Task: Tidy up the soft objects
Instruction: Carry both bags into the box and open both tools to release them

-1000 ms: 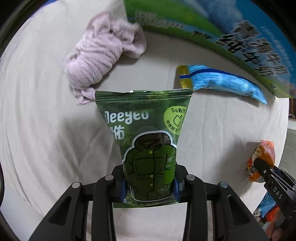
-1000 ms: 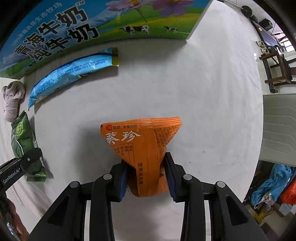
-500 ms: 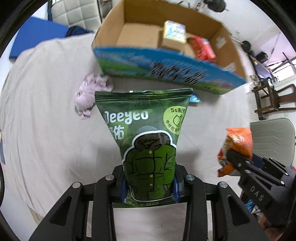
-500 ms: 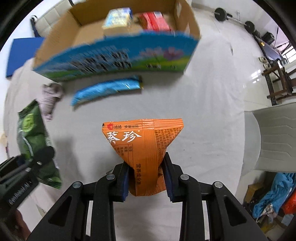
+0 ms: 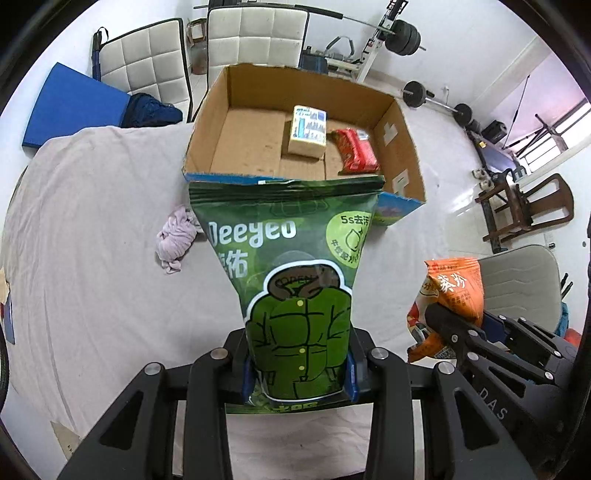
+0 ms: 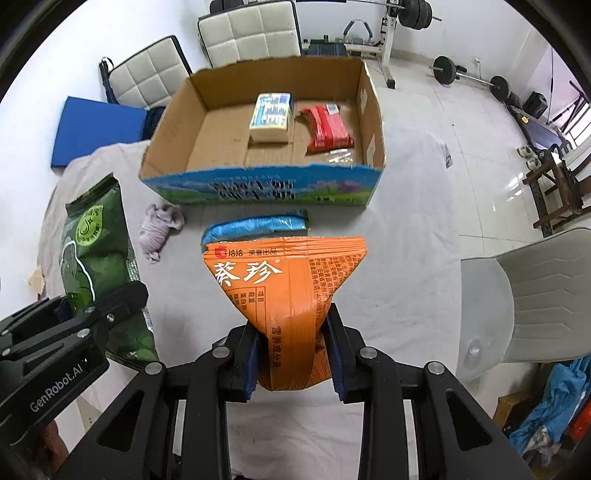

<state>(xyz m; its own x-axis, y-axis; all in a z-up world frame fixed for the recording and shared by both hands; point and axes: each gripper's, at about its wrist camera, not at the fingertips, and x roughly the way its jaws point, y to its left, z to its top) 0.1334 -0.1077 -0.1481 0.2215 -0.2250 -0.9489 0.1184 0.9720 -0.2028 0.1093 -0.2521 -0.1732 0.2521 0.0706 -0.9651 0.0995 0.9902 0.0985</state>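
My left gripper [image 5: 299,369] is shut on a green Deeyeo pouch [image 5: 291,266], held upright high above the white-covered table [image 5: 92,258]. My right gripper [image 6: 293,358] is shut on an orange snack bag [image 6: 284,280], also held high. Each gripper shows in the other's view: the orange bag [image 5: 450,291] at the right, the green pouch [image 6: 96,251] at the left. An open cardboard box [image 6: 258,184] stands beyond, holding a pale tissue pack [image 6: 271,116] and a red packet [image 6: 325,125]. A lilac cloth [image 6: 159,229] and a blue packet [image 6: 255,227] lie in front of the box.
White padded chairs [image 5: 203,48] and a blue mat [image 5: 70,103] stand behind the table. Gym weights [image 5: 402,33] and a wooden chair [image 5: 524,203] are on the floor to the right. A grey plastic chair [image 6: 535,295] is close at the right.
Both grippers have risen well above the table with their bags. The view has tipped up, so the box interior and the room behind are in sight.
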